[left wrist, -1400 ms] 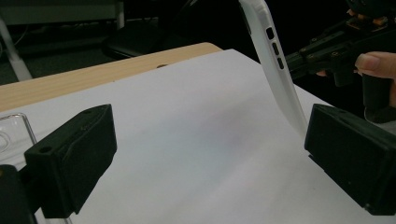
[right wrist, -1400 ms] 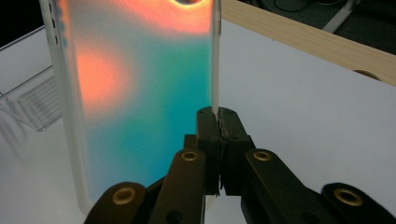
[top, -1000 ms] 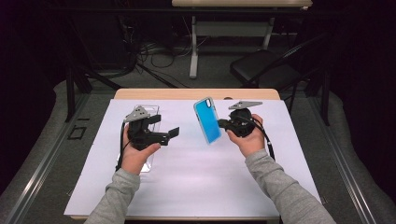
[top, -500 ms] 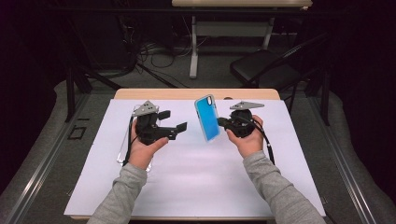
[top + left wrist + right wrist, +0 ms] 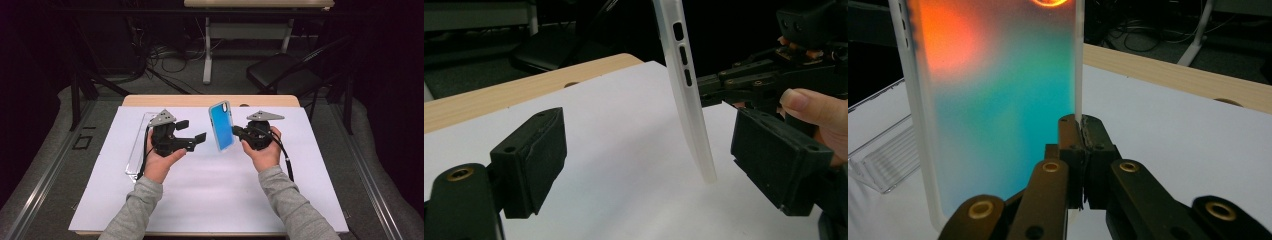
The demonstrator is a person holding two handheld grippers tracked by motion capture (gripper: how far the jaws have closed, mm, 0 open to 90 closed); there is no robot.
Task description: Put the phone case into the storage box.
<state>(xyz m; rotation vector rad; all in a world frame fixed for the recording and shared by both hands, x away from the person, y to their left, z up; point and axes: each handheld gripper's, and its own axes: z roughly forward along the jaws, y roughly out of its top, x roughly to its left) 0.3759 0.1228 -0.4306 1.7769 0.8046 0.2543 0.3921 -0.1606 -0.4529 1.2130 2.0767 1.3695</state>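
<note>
White sheet (image 5: 215, 190) over wooden table. Translucent phone case with frosted white rim and blue back (image 5: 221, 125) stands upright above it, edge clamped by right gripper (image 5: 239, 132). Left gripper (image 5: 192, 135), jaws spread and just narrowing, empty, near case's face.

Frosted translucent plastic phone case (image 5: 221, 125); matt white paper sheet (image 5: 215, 190).

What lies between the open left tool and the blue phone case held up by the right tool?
Nothing: in the high view, bare white sheet shows between the left tool and the phone case. The left gripper view shows the case's edge just ahead of the open jaws, untouched.
</note>
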